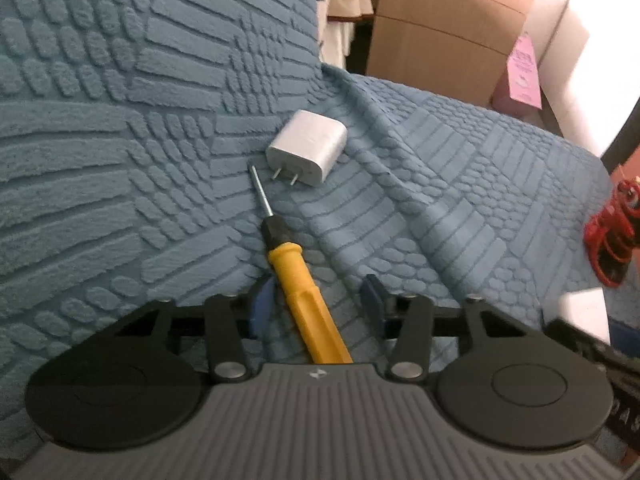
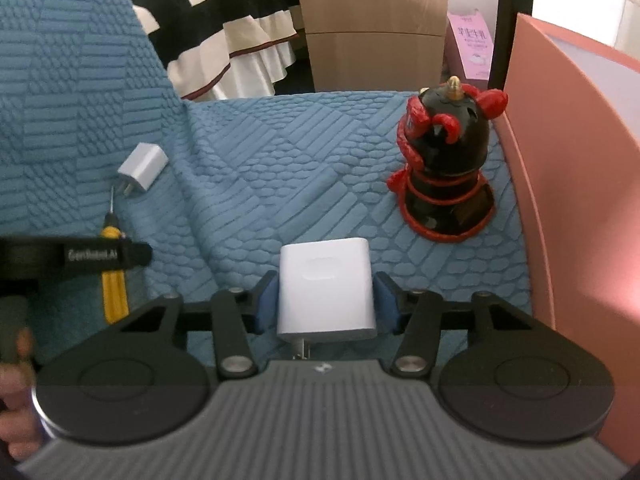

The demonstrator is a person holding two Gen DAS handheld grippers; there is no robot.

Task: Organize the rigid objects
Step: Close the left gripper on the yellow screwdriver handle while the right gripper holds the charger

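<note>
A yellow-handled screwdriver (image 1: 304, 292) lies on the blue textured cover (image 1: 120, 168), its metal tip pointing at a small white plug adapter (image 1: 306, 148). My left gripper (image 1: 316, 304) straddles the handle; the left pad is close to it and a clear gap shows on the right, so it is open. In the right wrist view a larger white charger (image 2: 326, 292) sits between the blue pads (image 2: 268, 304) of my right gripper (image 2: 326, 304), both pads against its sides, prongs toward the camera. The screwdriver (image 2: 114, 300) and the small adapter (image 2: 144, 166) appear at the left there.
A black and red figurine (image 2: 444, 168) stands on the cover at the right, next to a pink box wall (image 2: 580, 200). The cover rises into a backrest (image 2: 60, 80) at the left. A wooden cabinet (image 2: 372, 24) and a striped bedspread (image 2: 224, 32) lie beyond the edge. A hand (image 2: 16, 400) holds the left gripper.
</note>
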